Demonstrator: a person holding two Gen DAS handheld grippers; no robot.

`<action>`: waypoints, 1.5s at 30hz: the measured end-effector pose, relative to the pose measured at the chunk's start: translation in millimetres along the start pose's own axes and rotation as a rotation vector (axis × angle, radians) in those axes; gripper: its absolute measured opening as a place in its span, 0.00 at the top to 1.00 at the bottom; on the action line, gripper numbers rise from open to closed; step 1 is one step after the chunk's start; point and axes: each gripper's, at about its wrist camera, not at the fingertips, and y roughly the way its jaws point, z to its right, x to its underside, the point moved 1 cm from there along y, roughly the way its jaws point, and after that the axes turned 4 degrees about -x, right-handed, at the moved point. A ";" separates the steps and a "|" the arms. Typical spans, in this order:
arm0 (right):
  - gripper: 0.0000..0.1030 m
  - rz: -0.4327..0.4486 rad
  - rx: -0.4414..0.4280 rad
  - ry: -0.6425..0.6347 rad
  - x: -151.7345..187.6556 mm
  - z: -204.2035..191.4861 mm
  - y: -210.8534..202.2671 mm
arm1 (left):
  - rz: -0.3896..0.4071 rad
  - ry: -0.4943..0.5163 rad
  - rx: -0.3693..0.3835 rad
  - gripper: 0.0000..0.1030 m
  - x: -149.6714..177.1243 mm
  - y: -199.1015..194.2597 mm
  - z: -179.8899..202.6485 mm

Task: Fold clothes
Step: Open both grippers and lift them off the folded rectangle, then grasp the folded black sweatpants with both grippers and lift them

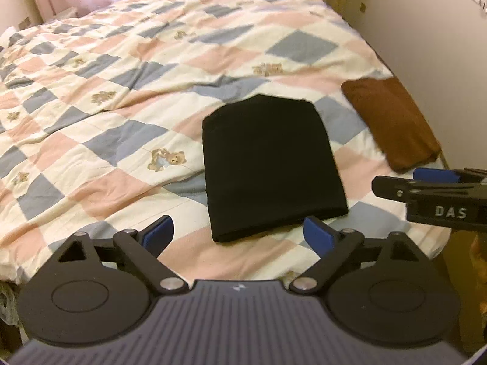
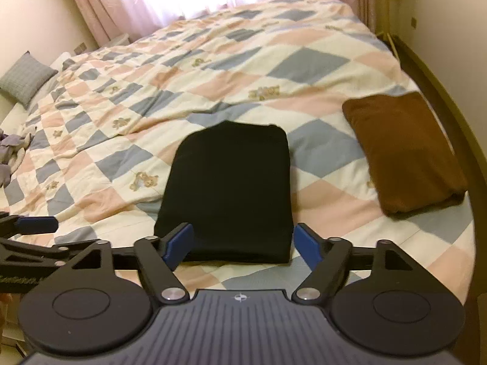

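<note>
Both jaws stand wide apart and hold nothing. On my left gripper the blue pads are spread well clear of each other, with only quilt and the near edge of the garment showing in the gap. On my right gripper the pads are likewise spread, framing the near edge of the same garment without pressing on it.

Task item: a black garment, folded into a neat, flat rectangle, lies on the patchwork quilt near the front edge of the bed, directly ahead of both grippers. Its edges look squared and no loose part trails out.

Second item: a brown folded garment lies to the right of the black one, apart from it, close to the right edge of the bed.

Surroundings: the quilt carries pink, blue and cream diamonds with small bear motifs. Pink curtains hang at the bright window beyond the bed. A grey cushion sits at the far left, with some crumpled pale fabric below it
</note>
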 end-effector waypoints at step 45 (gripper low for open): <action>0.15 -0.125 -0.041 0.114 20.8 61.5 17.2 | -0.161 -0.101 0.115 0.04 -8.1 65.0 -24.3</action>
